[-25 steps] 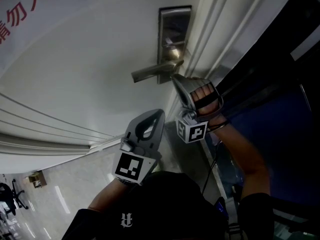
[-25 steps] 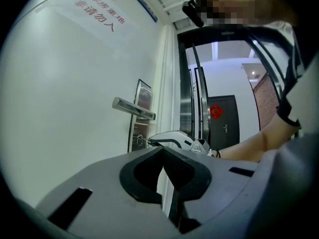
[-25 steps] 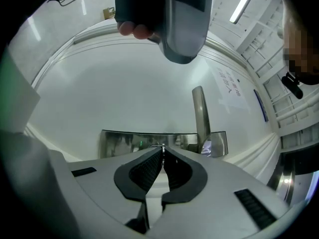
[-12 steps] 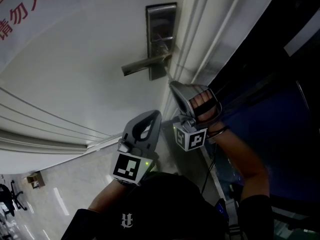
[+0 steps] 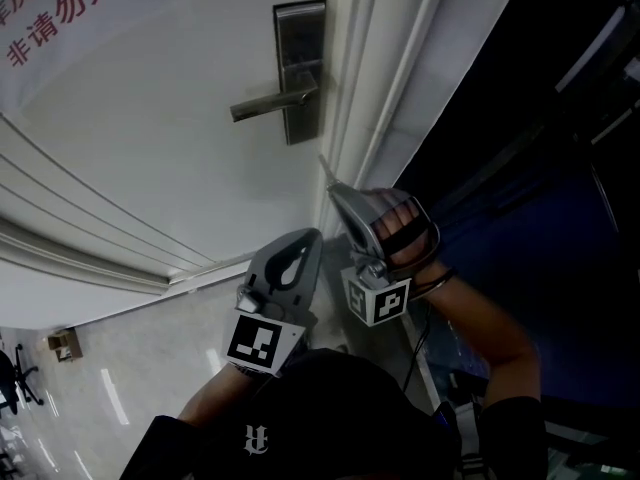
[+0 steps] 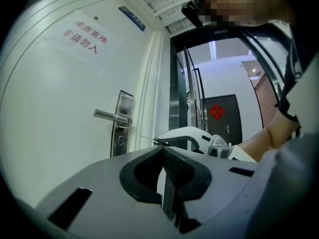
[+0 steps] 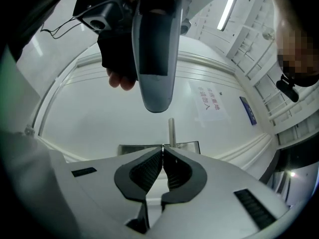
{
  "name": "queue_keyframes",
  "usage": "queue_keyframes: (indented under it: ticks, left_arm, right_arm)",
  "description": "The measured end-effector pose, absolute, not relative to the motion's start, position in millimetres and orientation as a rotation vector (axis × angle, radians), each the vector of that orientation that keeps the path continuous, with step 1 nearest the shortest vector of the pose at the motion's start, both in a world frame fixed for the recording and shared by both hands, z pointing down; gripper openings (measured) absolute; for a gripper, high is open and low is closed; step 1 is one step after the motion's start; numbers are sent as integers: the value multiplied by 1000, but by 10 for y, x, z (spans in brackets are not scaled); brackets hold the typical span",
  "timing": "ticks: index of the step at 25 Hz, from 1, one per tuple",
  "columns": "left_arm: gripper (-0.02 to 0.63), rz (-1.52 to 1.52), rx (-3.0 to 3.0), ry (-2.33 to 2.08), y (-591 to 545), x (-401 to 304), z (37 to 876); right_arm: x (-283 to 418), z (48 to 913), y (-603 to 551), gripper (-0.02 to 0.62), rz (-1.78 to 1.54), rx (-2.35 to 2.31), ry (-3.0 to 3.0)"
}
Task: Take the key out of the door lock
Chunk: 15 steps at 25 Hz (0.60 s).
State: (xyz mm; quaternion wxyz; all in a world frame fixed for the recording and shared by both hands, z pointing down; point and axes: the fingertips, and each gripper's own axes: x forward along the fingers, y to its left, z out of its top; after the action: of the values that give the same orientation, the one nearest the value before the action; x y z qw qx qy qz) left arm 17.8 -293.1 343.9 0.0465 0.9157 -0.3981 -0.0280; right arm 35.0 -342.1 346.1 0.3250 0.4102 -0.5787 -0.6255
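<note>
Your right claw points up toward the door's edge, pinching the thin key, which is clear of the lock and below it. Your left claw hangs just beside, pressed together and empty. The lever handle juts left across the white door.

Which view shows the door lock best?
The head view: the whole lock with its handle shows, nothing in front. The left gripper view shows it smaller and aslant, though its keyhole shows there. The right gripper view shows only a strip of it behind the right gripper.
</note>
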Motion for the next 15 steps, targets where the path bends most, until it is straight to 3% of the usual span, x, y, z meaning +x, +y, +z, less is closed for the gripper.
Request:
queue_keyframes:
  ticks: [15]
  left_arm:
    - [6,-118,2782,-1306,-2075,348,3313]
  right_arm:
    - [482,3363,-2444,21,-1647,1053,-1583]
